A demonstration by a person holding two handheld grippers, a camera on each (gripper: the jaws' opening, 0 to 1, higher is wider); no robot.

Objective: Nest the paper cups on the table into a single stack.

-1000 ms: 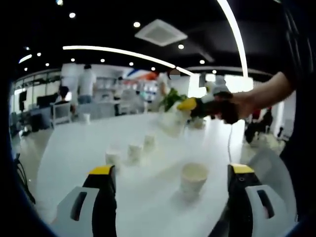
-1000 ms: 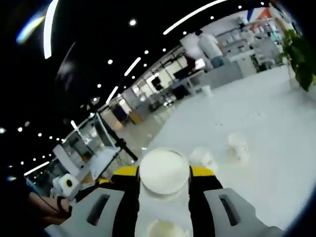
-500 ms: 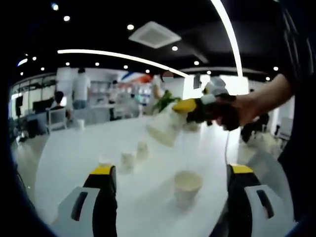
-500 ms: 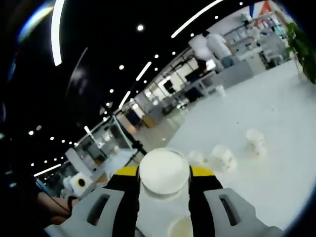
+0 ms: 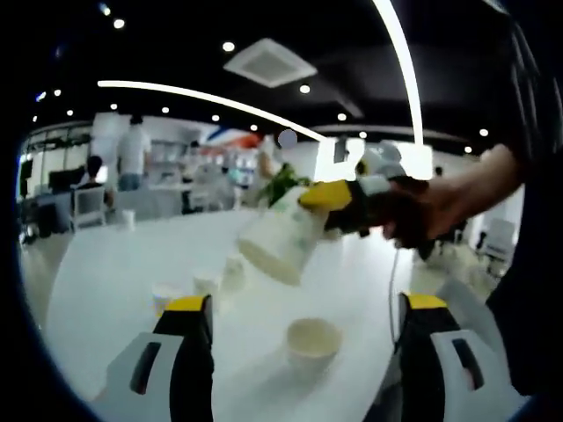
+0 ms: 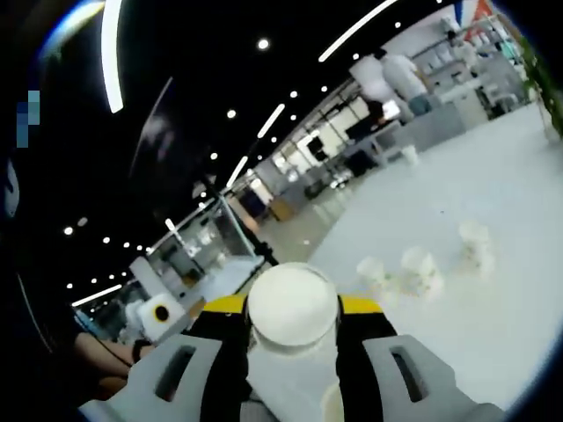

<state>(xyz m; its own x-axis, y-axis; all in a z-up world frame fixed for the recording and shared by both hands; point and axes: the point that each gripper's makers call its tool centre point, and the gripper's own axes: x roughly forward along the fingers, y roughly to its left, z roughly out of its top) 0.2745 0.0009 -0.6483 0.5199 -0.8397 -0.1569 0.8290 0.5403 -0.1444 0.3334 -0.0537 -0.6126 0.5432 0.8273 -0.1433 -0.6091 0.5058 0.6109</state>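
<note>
Over the white desk (image 5: 114, 281) the right gripper (image 5: 330, 198) hangs in the air, clamped on a paper cup (image 5: 277, 242) that is tilted with its base pointing down and toward the desk. In the right gripper view that same cup's round bottom (image 6: 292, 306) sits squeezed between the two yellow-tipped jaws. Directly below it on the desk stands an open cup (image 5: 313, 339), mouth up, which looks like the one meant to receive it. Further back three more cups stand in a loose row (image 5: 195, 286), small and blurred, and they appear again in the right gripper view (image 6: 420, 268), well apart from the held cup.

The left gripper (image 5: 299, 338) waits low with its jaws wide apart and nothing between them, one on either side of the open cup but not touching it.

The risk I see is the angle. The held cup is tipped well off vertical, so if it comes down like that its base rim may catch the lip of the standing cup and knock it over or skid it across the smooth desk, since nothing steadies it. Squeezing thin paper this hard could also pinch the held cup out of round, so it jams partway instead of seating.
</note>
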